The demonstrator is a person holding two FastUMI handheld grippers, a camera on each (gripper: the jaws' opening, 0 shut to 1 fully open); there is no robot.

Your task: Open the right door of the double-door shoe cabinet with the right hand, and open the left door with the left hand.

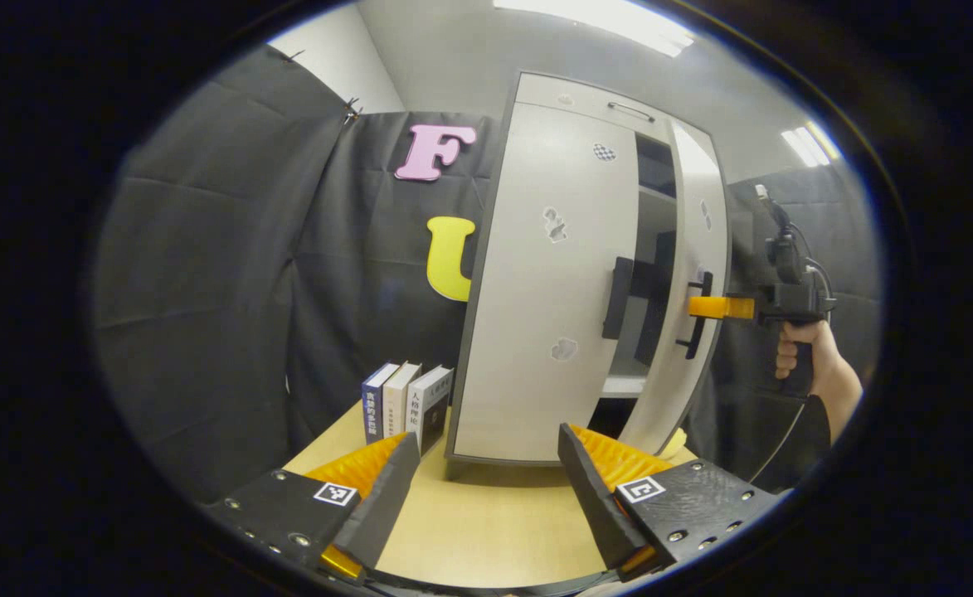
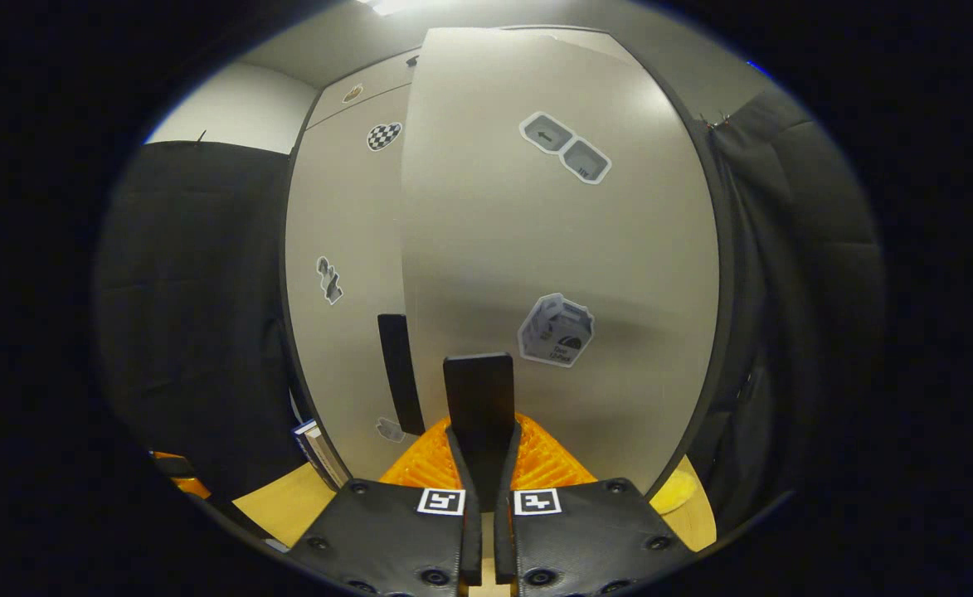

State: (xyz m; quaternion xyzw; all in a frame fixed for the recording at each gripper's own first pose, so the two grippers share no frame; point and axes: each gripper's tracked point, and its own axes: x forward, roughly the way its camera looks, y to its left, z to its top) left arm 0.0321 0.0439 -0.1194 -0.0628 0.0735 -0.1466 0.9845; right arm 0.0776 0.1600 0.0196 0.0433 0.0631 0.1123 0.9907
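The grey double-door shoe cabinet (image 1: 536, 274) stands on a wooden table. Its left door (image 1: 548, 332) is closed, with a black vertical handle (image 1: 616, 298). The right door (image 1: 693, 207) is swung partly open, and dark shelves show in the gap. In the left gripper view a hand holds my right gripper (image 1: 718, 308) with its orange fingers at the right door's handle (image 1: 696, 332). The right gripper view has my right gripper (image 2: 484, 431) shut on that black handle (image 2: 479, 390), the right door (image 2: 569, 249) close in front. My left gripper (image 1: 488, 435) is open, low before the left door and apart from it.
Three books (image 1: 407, 402) stand upright on the table (image 1: 486, 522) left of the cabinet. A yellow object (image 1: 675, 444) lies by the cabinet's right foot. A drawer front with a handle (image 1: 629, 109) tops the cabinet. Black cloth walls close in behind and at both sides.
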